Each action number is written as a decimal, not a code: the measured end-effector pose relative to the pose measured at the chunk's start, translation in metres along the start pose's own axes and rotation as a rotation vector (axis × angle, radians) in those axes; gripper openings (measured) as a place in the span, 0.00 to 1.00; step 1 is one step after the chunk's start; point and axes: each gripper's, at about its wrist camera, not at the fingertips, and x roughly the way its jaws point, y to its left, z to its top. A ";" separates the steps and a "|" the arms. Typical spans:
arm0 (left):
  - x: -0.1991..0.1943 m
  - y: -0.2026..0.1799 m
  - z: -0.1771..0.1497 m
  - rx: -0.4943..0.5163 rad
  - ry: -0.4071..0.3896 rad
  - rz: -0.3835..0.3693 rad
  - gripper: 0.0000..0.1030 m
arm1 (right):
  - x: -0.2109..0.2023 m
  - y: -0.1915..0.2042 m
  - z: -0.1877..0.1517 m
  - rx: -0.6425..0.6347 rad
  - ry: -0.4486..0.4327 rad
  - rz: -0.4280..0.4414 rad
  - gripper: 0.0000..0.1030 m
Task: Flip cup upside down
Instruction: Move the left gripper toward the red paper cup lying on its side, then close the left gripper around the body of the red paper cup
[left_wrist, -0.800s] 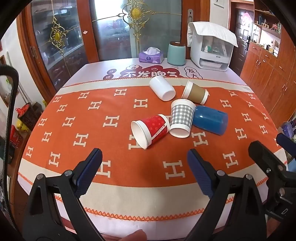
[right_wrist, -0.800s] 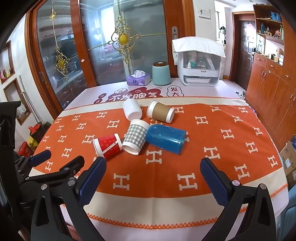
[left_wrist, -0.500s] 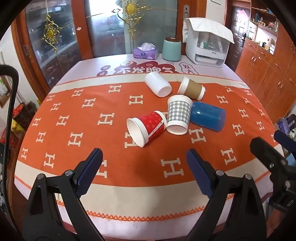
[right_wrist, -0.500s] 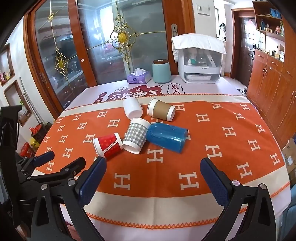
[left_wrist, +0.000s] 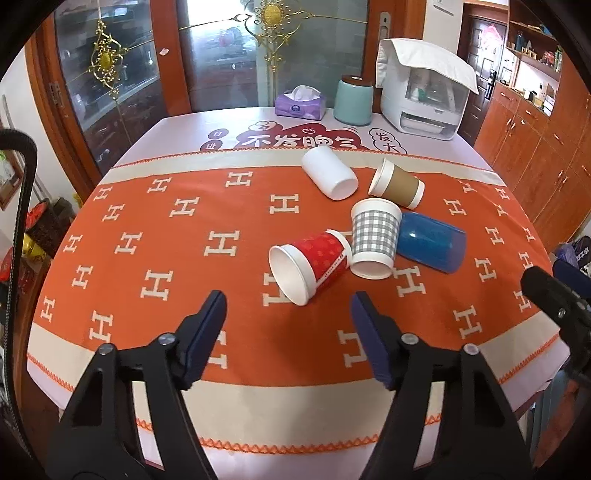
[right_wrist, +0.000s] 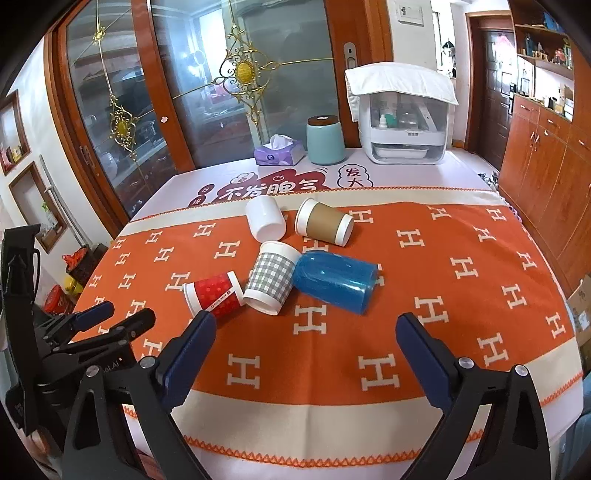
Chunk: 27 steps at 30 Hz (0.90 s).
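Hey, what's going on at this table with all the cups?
Five cups lie on their sides on the orange tablecloth: a red cup, a checked cup, a blue cup, a brown cup and a white cup. The left tool and right tool are both open, holding nothing. The left one is lined up with the red cup's open mouth. No cup is flipped yet.

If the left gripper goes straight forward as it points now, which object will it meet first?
Most likely the red paper cup with the white rim, lying on its side with its open mouth toward the open left gripper. It sits just ahead, slightly right of centre. Depth is uncertain in this fisheye view.
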 end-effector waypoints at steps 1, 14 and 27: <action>0.001 0.001 0.002 0.007 0.003 0.007 0.64 | 0.002 0.001 0.002 -0.005 -0.001 -0.004 0.96; 0.029 0.022 0.020 0.046 0.067 -0.075 0.64 | 0.028 0.002 0.014 -0.026 0.042 -0.009 0.96; 0.054 -0.011 0.042 0.352 0.050 -0.174 0.64 | 0.080 -0.005 0.018 0.047 0.154 0.034 0.89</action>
